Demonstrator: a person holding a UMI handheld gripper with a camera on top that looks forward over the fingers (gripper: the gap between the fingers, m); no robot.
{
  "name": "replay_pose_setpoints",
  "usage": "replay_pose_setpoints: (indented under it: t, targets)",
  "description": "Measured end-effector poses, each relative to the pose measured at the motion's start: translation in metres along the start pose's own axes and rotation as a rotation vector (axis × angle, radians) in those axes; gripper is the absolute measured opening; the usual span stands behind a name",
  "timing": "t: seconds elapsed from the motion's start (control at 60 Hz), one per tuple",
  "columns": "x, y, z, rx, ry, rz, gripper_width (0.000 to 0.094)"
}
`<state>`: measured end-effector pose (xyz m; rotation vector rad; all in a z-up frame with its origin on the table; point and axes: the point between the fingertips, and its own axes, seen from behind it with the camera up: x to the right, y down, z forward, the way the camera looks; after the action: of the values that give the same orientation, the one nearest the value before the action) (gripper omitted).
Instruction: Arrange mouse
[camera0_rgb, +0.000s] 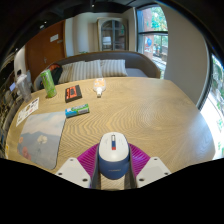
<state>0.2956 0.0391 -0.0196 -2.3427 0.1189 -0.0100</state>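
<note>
Clamped narrow, low centre of the frame: two-finger gripper, purple pads pressed against both flanks of a white-and-blue computer mouse. Held just above the near edge of a round wooden table. At left, a grey rectangular mat; farther up, a green bottle.

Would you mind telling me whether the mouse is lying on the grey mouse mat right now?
No. The mouse sits between the gripper fingers, over bare table, with the mouse mat off to its left.
</note>
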Motion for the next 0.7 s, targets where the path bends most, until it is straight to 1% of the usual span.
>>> replay_pose_setpoints:
  t: [0.083,0.133,0.183,0.25,0.3,0.383,0.417,0.467,0.517,0.583,0.633,0.65,0.7]
  targets:
    - [0.000,-0.005,-0.007,-0.043,-0.009,0.070,0.0401]
    - [0.003,-0.024,-0.013,-0.024,-0.008,0.099,0.0401]
    - [0.009,-0.054,-0.033,0.034,0.024,0.086,0.0401]
    - [0.000,-0.119,-0.061,0.143,0.039,0.078,0.0401]
    - [-0.028,-0.159,-0.085,0.220,0.038,0.075,0.0402]
    - [-0.092,-0.222,-0.118,0.339,0.006,0.034,0.0403]
    - [-0.122,-0.231,-0.115,0.362,-0.015,0.020,0.0402]
    - [-0.169,-0.235,-0.111,0.379,-0.058,0.012,0.0400]
    - [-0.221,-0.226,-0.108,0.382,-0.083,-0.009,0.0400]
    - [-0.241,-0.206,-0.080,0.338,-0.079,-0.036,0.0399]
    - [-0.256,-0.179,-0.056,0.296,-0.080,-0.038,0.0400]
    - [-0.270,-0.161,-0.048,0.283,-0.080,-0.036,0.0401]
    - [-0.275,-0.136,-0.034,0.217,-0.087,-0.030,0.0398]
